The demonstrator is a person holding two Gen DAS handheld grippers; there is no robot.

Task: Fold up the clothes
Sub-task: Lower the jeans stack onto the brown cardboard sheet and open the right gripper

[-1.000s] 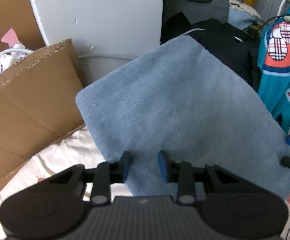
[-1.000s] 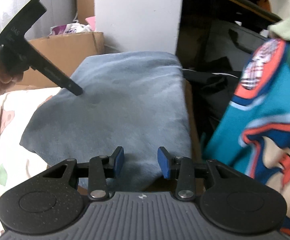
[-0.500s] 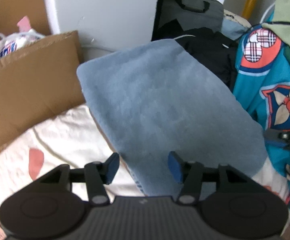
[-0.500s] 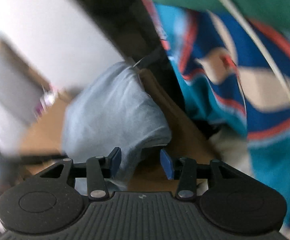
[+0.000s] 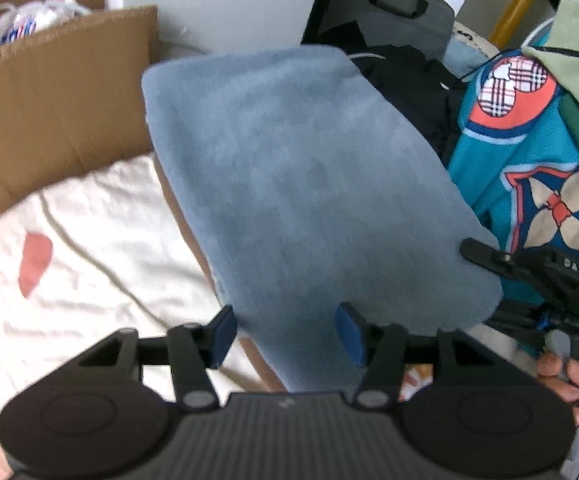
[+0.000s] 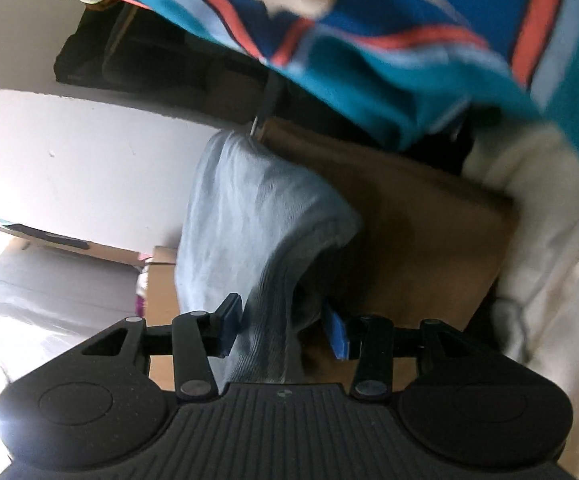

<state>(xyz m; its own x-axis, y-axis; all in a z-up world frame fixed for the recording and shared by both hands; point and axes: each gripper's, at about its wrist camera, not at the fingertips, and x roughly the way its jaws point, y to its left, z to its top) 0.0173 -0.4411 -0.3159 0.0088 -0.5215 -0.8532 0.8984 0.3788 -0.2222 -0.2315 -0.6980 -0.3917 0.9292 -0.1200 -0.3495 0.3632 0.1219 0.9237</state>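
A soft, pale blue fleece garment [image 5: 309, 184], already folded into a thick rectangle, is seen lying on a brown cardboard board [image 6: 417, 236] over a cream patterned bed cover [image 5: 89, 240], with a brown cardboard box [image 5: 49, 92] to the far left and a teal printed garment [image 5: 529, 168] to the right. The left gripper [image 5: 287, 334] hangs over the near edge of the blue fabric; its jaws stand apart and nothing is pressed between them. The right gripper [image 6: 283, 330], seen rolled onto its side, has the drooping near right corner of the blue garment between its jaws, which are closing; the left pad appears to touch the cloth, while a gap is seen at the right pad, so no firm grip is yet shown. The fabric is judged light, limp and plush: it would sag wherever unsupported, and the layers could slide apart if only the top one is pinched. A hold is best taken at the near corners, through all layers at once, with both corners lifted together so that the fold is kept square. The knit surface is unlikely to be slippery or fragile.
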